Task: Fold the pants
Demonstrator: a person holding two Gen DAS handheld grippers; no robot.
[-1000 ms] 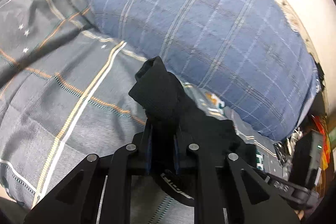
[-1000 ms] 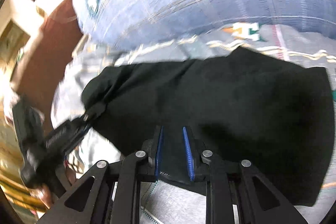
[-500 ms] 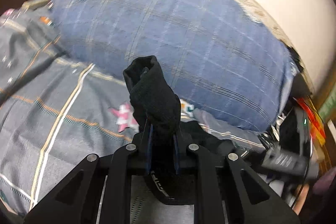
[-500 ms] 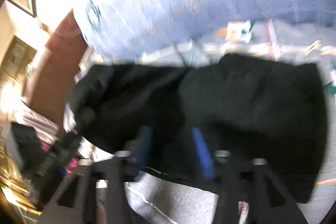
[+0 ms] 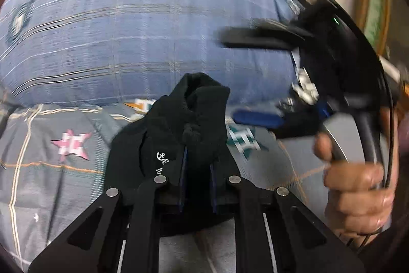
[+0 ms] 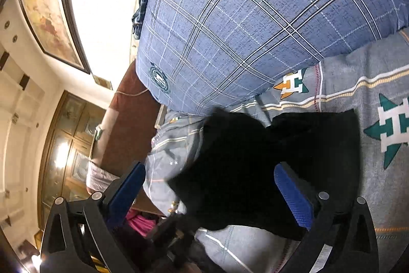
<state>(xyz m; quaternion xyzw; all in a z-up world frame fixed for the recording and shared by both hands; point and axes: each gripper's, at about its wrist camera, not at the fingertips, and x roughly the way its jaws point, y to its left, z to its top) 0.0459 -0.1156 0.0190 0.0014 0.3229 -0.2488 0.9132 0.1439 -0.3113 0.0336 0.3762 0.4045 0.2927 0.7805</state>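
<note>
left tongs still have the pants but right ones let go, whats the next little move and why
Probably lower the left tongs and lay their bunched end of the black pants onto the rest of the pants on the bedspread. The right tongs are open and hold nothing.

The black cloth pants (image 6: 268,165) lie on the grey patterned bed sheet (image 6: 370,196). Behind them a big blue checked pillow (image 6: 255,17) rests on the same sheet, near the pants' far edge. One bunched end of the pants (image 5: 196,119) sits between the fingers of the left gripper (image 5: 197,178), lifted above the sheet. The right gripper (image 6: 214,186) is above the pants, one finger (image 6: 294,196) over the cloth and the other off its left side. A framed picture (image 6: 48,7) hangs on the wall far left.
</note>
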